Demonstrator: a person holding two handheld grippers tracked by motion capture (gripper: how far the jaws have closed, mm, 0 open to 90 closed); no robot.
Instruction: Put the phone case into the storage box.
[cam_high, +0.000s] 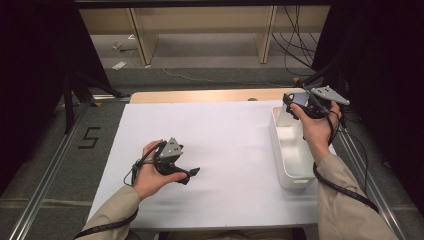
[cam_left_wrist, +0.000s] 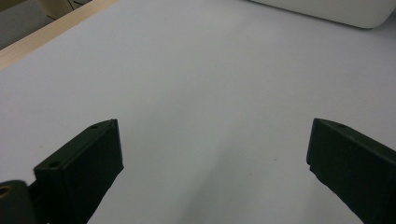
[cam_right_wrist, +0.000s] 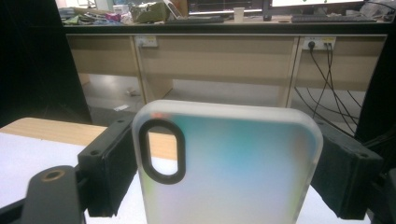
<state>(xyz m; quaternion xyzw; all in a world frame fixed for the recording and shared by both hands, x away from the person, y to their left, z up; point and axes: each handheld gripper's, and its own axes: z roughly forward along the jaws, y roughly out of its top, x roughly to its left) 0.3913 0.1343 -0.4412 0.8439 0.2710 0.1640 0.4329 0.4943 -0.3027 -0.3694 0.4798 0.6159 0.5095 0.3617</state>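
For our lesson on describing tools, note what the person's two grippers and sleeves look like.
Both the left gripper and the right gripper are black, each topped by a grey three-cornered plate with small holes. Their jaws are blocky, matt black pads with screw holes. A black cable trails from each along the forearm. The sleeves are beige.

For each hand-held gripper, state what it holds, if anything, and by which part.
The right hand-held gripper holds a translucent phone case upright, jaws clamping its two long side edges. The left hand-held gripper holds nothing, its jaws wide apart.
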